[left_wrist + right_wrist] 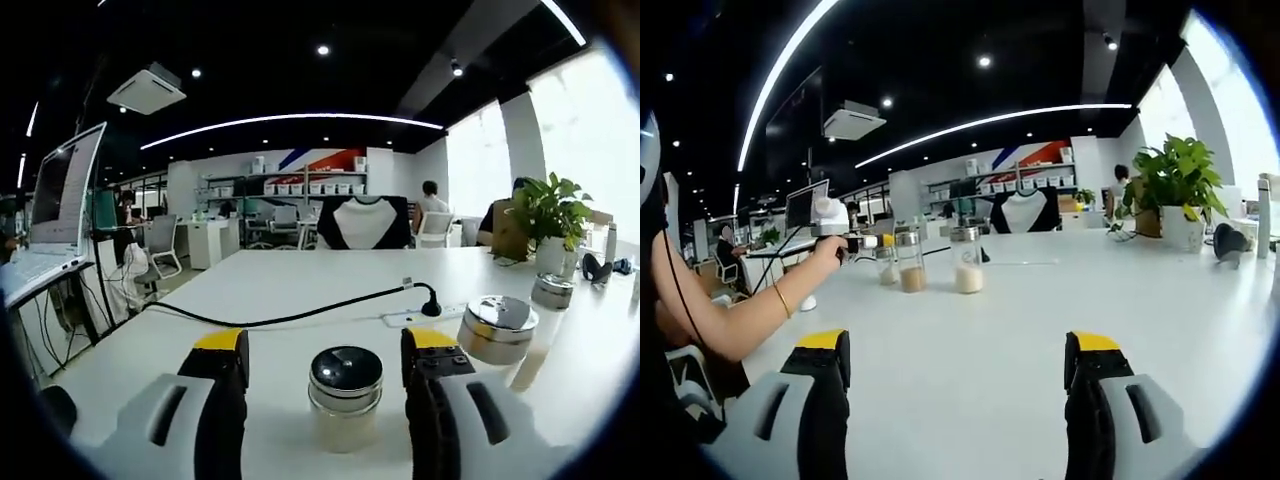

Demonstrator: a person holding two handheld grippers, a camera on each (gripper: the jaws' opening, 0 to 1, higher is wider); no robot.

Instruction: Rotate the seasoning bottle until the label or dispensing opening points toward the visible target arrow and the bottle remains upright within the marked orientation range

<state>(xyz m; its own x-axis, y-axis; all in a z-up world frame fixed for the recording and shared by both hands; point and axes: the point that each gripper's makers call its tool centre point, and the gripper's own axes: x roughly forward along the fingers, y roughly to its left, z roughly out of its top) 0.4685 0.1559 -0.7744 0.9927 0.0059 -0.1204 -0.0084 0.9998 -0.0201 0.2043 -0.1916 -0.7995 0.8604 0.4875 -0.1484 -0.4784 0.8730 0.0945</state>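
Left hand-held gripper (327, 365): jaws spread, flanking one upright seasoning bottle (345, 398) on the white desk (300, 285), not touching. Right hand-held gripper (958, 362): jaws spread, empty. Black cable (290, 318) lies behind the bottle.

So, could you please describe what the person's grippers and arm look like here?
Both the left gripper and the right gripper have two black jaws with yellow tips, set in pale grey housings with dark slots. The person's forearm is bare, with a thin gold bracelet at the wrist.
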